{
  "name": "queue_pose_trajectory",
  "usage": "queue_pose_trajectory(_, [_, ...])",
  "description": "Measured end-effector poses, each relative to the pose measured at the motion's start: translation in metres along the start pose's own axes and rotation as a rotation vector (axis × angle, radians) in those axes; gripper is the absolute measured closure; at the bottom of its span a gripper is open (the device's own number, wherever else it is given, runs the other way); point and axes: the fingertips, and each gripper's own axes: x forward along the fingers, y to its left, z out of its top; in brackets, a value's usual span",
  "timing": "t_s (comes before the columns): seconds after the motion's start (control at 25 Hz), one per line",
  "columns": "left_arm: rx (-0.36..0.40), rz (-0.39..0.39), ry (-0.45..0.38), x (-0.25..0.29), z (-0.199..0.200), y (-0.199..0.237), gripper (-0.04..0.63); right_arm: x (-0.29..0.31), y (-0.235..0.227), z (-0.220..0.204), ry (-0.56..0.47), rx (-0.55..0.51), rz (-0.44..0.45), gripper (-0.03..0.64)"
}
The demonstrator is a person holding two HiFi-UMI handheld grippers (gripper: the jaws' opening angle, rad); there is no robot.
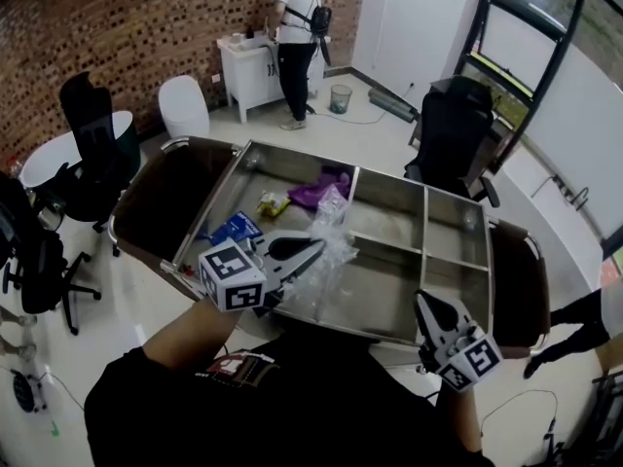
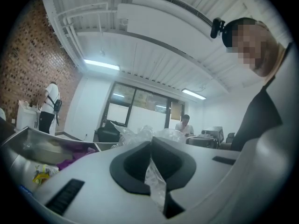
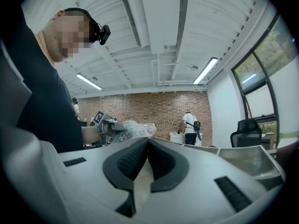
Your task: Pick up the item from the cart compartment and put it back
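Pinching a clear plastic bag (image 1: pixel 336 227) at frame centre, the left tool (image 1: pixel 311 248) is holding it above the cart (image 1: pixel 389 285); the right tool (image 1: pixel 426 305) is hovering clenched, empty.

left gripper (image 1: pixel 311 249): hovering at centre-left of frame, jaws pinching clear plastic bag (image 1: pixel 334 224) | right gripper (image 1: pixel 422 302): hovering at lower right, jaws pressing together on nothing

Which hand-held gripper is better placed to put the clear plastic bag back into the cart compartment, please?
Left. The left hand-held gripper is shut on the clear plastic bag over the cart. The right hand-held gripper is shut on nothing, by the cart's near edge.
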Motion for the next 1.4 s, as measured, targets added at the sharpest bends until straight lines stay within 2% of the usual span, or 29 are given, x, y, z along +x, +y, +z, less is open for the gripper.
queue_pose_trajectory(0.12, [0.048, 0.017, 0.015, 0.023, 0.017, 0.015, 0.603, -0.006, -0.002, 0.001, -0.014, -0.003, -0.007, 0.629])
queue_pose_trajectory(0.28, [0.136, 0.042, 0.028, 0.081, 0.042, 0.039, 0.601, -0.02, -0.006, 0.0, -0.032, -0.004, -0.026, 0.629])
queue_pose_trajectory(0.4, [0.2, 0.109, 0.046, 0.132, 0.048, 0.063, 0.601, -0.038, -0.011, -0.002, -0.051, 0.003, -0.054, 0.629])
queue_pose_trajectory(0.48, [0.251, 0.17, 0.088, 0.165, 0.039, 0.083, 0.601, -0.053, -0.015, -0.004, -0.061, 0.009, -0.083, 0.629])
queue_pose_trajectory(0.56, [0.326, 0.231, 0.182, 0.196, 0.015, 0.104, 0.601, -0.068, -0.02, -0.007, -0.071, 0.015, -0.113, 0.629])
queue_pose_trajectory(0.64, [0.409, 0.274, 0.315, 0.218, -0.016, 0.121, 0.601, -0.082, -0.023, -0.008, -0.079, 0.018, -0.143, 0.629])
queue_pose_trajectory(0.68, [0.435, 0.275, 0.388, 0.225, -0.033, 0.124, 0.601, -0.089, -0.024, -0.009, -0.081, 0.02, -0.157, 0.629])
queue_pose_trajectory(0.76, [0.426, 0.214, 0.531, 0.237, -0.062, 0.118, 0.584, -0.101, -0.025, -0.011, -0.085, 0.028, -0.182, 0.629])
queue_pose_trajectory(0.84, [0.401, 0.156, 0.643, 0.244, -0.083, 0.112, 0.39, -0.11, -0.029, -0.013, -0.09, 0.041, -0.204, 0.629])
queue_pose_trajectory(0.92, [0.398, 0.132, 0.695, 0.247, -0.092, 0.107, 0.329, -0.115, -0.032, -0.012, -0.098, 0.05, -0.214, 0.629])
queue_pose_trajectory(1.04, [0.38, 0.132, 0.647, 0.241, -0.077, 0.099, 0.316, -0.11, -0.029, -0.008, -0.104, 0.044, -0.198, 0.629])
queue_pose_trajectory(1.12, [0.324, 0.1, 0.527, 0.228, -0.048, 0.079, 0.316, -0.103, -0.027, -0.006, -0.099, 0.038, -0.181, 0.629])
queue_pose_trajectory(1.2, [0.235, 0.021, 0.369, 0.202, -0.014, 0.048, 0.325, -0.094, -0.026, -0.004, -0.094, 0.038, -0.164, 0.629])
queue_pose_trajectory(1.32, [0.103, -0.111, 0.154, 0.141, 0.024, 0.002, 0.429, -0.074, -0.026, -0.003, -0.085, 0.035, -0.121, 0.629])
queue_pose_trajectory(1.4, [0.035, -0.156, 0.046, 0.095, 0.033, -0.017, 0.509, -0.057, -0.024, -0.002, -0.079, 0.038, -0.086, 0.629])
